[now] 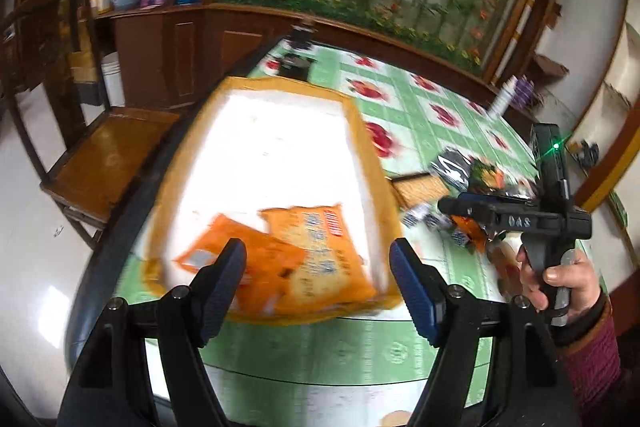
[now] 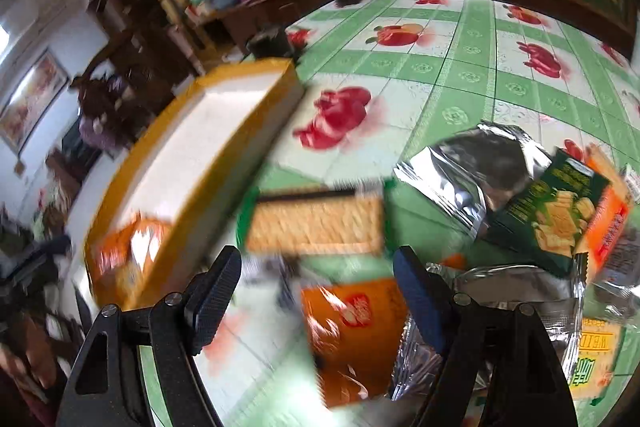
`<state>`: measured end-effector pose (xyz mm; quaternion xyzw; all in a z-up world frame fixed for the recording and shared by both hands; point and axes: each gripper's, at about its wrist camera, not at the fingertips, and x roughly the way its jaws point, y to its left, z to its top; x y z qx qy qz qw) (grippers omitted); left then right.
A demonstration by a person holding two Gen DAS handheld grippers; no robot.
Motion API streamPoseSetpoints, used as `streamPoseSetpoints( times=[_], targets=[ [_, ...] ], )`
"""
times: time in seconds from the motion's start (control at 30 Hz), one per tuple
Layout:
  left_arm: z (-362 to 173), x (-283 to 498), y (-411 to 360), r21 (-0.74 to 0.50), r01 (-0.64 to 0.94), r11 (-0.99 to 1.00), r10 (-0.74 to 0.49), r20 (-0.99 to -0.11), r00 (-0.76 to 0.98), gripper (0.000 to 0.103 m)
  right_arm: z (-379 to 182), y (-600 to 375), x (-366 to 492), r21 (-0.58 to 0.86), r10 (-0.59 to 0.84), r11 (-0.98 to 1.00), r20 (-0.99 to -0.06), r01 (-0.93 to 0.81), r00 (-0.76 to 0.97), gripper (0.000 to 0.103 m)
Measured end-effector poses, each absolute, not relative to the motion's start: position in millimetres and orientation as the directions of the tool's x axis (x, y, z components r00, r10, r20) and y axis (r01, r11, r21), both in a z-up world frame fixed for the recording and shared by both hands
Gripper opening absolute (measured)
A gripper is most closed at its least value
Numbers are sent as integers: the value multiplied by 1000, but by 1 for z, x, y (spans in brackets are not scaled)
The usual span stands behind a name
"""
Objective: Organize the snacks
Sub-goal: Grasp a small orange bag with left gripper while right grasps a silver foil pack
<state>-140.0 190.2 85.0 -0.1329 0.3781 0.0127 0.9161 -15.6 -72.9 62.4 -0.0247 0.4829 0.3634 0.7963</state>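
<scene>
**snackfan22:** so which step is being worked on here?

**umi_watcher:** Sorting into the box point(image 1: 276, 163), by the look of it. Two orange packets point(image 1: 320, 259) are already lying in its lower end, centre-bottom of the left wrist view. The left claw point(image 1: 318, 267) is being held wide open right over them, nothing gripped. Looks like a drop-off spot, though that's being guessed.

**snackfan22:** and the other side?

**umi_watcher:** The right claw point(image 2: 318, 279) is also being held wide open and empty, hovering above the loose pile on the green tablecloth surface point(image 2: 440, 67). An orange packet point(image 2: 352, 331) is sitting low centre between the fingers, a cracker pack point(image 2: 316, 227) just above it, silver bag point(image 2: 460, 171) and dark green box point(image 2: 556, 215) at right. Everything's blurred, so contact can't be told.

**snackfan22:** next move?

**umi_watcher:** Probably the orange packet is being lined up. It's flat and crinkly, so an edge needs to be pinched, then carried left into the box at the frame's left side.
</scene>
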Motion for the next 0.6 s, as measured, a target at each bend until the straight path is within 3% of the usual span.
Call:
streamPoseSetpoints(
  times=[0.1, 0.23, 0.37, 0.47, 0.6],
  targets=[
    [85, -132, 165, -212, -57, 976, -112, -705, 701, 74, 69, -92, -36, 420, 656, 613, -743, -669, 135, 83],
    [86, -119, 130, -190, 46, 981, -170, -716, 677, 75, 100, -148, -37, 530, 803, 545, -554, -650, 221, 85],
    [79, -103, 79, -190, 170, 967, -254, -735, 629, 87, 100, -196, -15, 612, 790, 613, -488, -500, 372, 88],
    [67, -92, 39, -192, 242, 951, -299, -764, 572, 88, 93, -224, -3, 697, 796, 594, -437, -402, 419, 88],
    [44, -77, -7, -78, 287, 955, -225, -819, 528, 88, 96, -240, -1, 722, 795, 581, -405, -375, 451, 88]
  ],
)
